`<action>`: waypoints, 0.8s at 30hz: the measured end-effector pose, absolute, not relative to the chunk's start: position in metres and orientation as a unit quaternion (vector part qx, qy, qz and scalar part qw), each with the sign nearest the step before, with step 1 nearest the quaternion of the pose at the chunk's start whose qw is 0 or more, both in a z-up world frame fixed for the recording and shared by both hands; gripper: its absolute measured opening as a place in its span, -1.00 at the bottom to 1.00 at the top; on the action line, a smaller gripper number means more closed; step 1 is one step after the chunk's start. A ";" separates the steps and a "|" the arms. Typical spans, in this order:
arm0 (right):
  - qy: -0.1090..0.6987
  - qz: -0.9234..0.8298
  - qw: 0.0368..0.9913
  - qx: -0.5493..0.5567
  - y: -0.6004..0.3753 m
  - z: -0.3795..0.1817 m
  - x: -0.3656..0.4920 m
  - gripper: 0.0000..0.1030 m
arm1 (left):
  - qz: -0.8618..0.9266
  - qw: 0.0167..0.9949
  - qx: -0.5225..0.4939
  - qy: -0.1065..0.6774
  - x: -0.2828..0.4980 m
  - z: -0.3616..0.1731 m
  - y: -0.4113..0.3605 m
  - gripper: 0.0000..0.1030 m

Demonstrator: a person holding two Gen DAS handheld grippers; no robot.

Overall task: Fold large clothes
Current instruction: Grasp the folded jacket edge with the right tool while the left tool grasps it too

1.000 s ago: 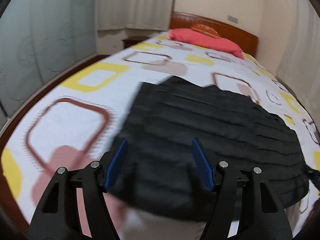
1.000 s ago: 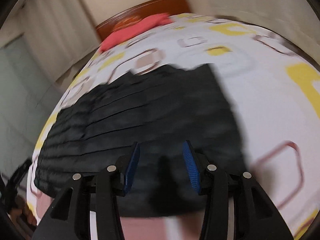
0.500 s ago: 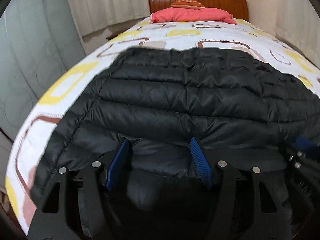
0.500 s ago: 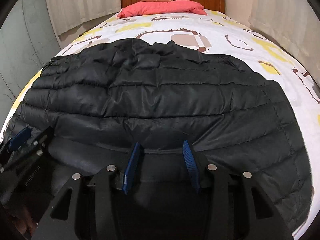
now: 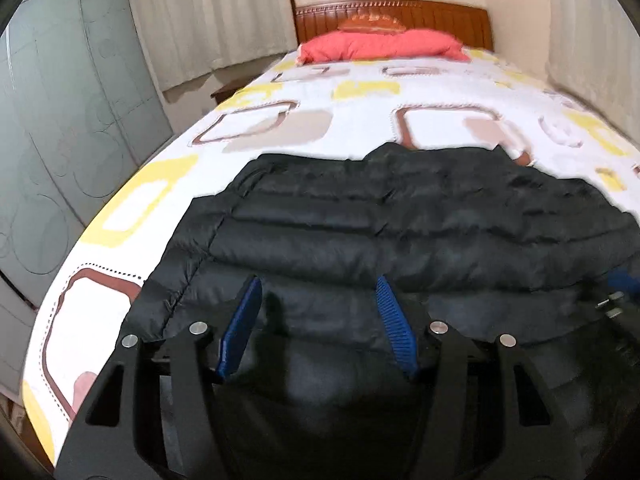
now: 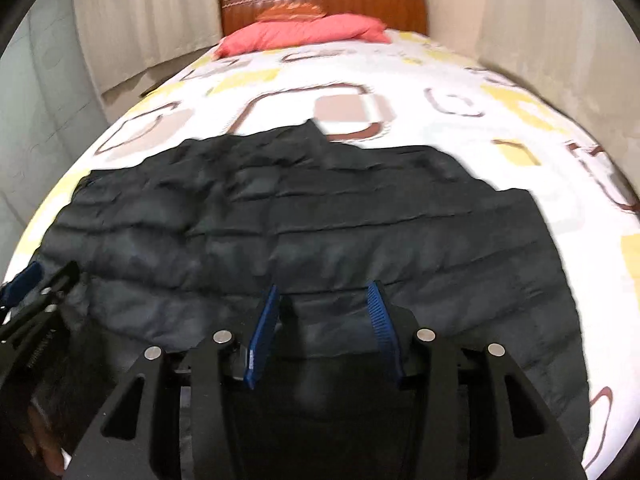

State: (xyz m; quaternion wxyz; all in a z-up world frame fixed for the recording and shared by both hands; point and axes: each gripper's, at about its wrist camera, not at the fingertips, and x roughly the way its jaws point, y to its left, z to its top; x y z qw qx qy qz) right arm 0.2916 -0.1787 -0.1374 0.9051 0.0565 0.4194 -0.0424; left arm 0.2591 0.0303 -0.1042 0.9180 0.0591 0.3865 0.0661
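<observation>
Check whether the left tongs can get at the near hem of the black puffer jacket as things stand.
Probably yes. The left tongs stand open right over the black puffer jacket, its near hem just ahead of the pads with nothing lying across it. The right tongs work further along, clear of that spot.

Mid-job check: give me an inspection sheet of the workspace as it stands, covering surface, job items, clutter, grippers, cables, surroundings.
Surface: bed with a white cover printed in yellow and brown squares.
Job's things: black puffer jacket spread across the near part of the bed, quilted side up.
Clutter: red pillow at the headboard; nothing else seen on the bed.
Grippers: left gripper and right gripper both over the jacket's near edge, blue pads apart, no fabric visibly pinched.
Cables: nothing seen.
Surroundings: curtains on the left, frosted glass panels farther left, a curtain on the right too.
</observation>
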 end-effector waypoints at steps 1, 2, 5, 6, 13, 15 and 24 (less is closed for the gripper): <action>0.421 -0.030 0.904 0.070 -0.183 -0.149 0.295 -0.08 | 0.060 0.913 0.055 0.400 0.263 -0.114 0.033 0.20; 0.416 -0.027 0.906 0.071 -0.184 -0.150 0.293 -0.08 | 0.056 0.916 0.054 0.394 0.262 -0.118 0.034 0.20; 0.413 -0.033 0.908 0.066 -0.177 -0.136 0.286 -0.08 | 0.063 0.918 0.062 0.387 0.254 -0.108 0.031 0.18; 0.409 -0.027 0.909 0.071 -0.175 -0.132 0.283 -0.09 | 0.062 0.919 0.052 0.387 0.250 -0.103 0.033 0.18; 0.384 0.014 0.921 0.054 -0.137 -0.105 0.273 -0.10 | 0.113 0.929 0.038 0.349 0.229 -0.079 0.075 0.18; 0.387 0.016 0.921 0.048 -0.128 -0.109 0.274 -0.11 | 0.129 0.923 0.023 0.361 0.233 -0.084 0.095 0.18; 0.418 0.006 0.908 0.039 -0.111 -0.149 0.292 -0.10 | 0.126 0.913 0.023 0.388 0.251 -0.113 0.113 0.17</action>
